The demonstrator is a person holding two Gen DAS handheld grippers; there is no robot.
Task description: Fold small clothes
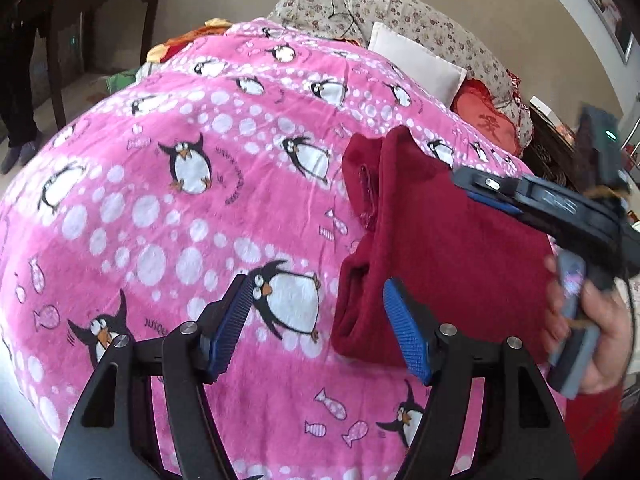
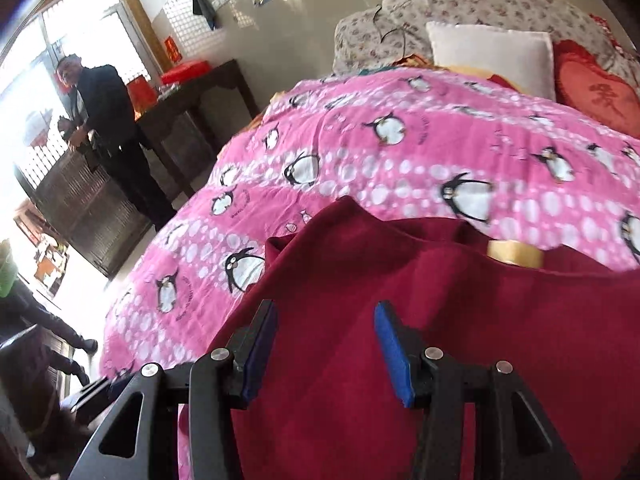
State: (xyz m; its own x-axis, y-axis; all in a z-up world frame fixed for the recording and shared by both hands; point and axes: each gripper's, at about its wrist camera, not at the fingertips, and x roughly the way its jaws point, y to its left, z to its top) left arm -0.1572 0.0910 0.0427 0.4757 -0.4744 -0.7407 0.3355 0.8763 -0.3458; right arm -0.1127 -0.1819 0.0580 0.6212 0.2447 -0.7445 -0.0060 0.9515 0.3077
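Note:
A dark red garment (image 1: 440, 240) lies partly folded on a pink penguin blanket (image 1: 180, 200). My left gripper (image 1: 320, 320) is open and empty, its right finger just over the garment's left edge. The right gripper (image 1: 500, 196) shows in the left wrist view above the garment's right part, held by a hand; I cannot tell its state there. In the right wrist view the right gripper (image 2: 326, 348) is open and empty, low over the red garment (image 2: 400, 320), which fills the foreground on the pink blanket (image 2: 360, 152).
A white pillow (image 2: 492, 56), a red heart cushion (image 2: 596, 96) and a floral quilt (image 2: 480, 4) lie at the bed's head. A dark wooden table (image 2: 192, 96) stands left of the bed. A person in black (image 2: 108, 120) stands beside it.

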